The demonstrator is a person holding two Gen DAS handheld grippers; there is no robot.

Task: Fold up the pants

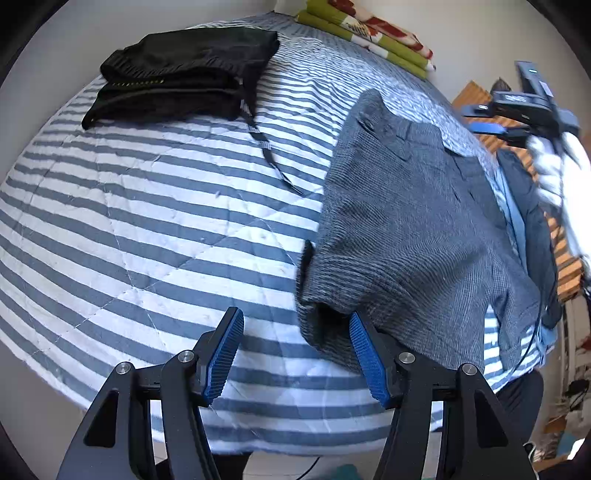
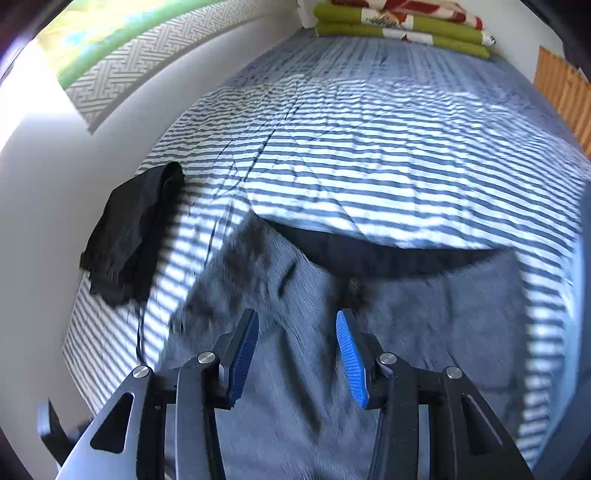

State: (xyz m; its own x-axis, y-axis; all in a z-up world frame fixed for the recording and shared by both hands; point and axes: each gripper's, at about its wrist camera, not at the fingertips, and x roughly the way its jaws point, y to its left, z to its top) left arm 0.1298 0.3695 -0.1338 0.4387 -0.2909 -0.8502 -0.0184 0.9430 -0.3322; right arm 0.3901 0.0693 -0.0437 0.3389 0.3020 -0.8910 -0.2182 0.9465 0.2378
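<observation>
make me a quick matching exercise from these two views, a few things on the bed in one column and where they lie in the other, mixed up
Things:
1. black folded pants
2. grey pants
3. green patterned quilt
4. left gripper

Places:
A. folded at the far end of the striped bedspread
B. near the wall-side edge of the bed
C. open, above the bed's near edge
D. spread along the near side

Pairs: 1-B, 2-D, 3-A, 4-C

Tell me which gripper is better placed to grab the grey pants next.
Probably the right gripper: it hangs open directly over the grey pants. The left gripper is open over striped bedding, only beside the pants' edge.
</observation>
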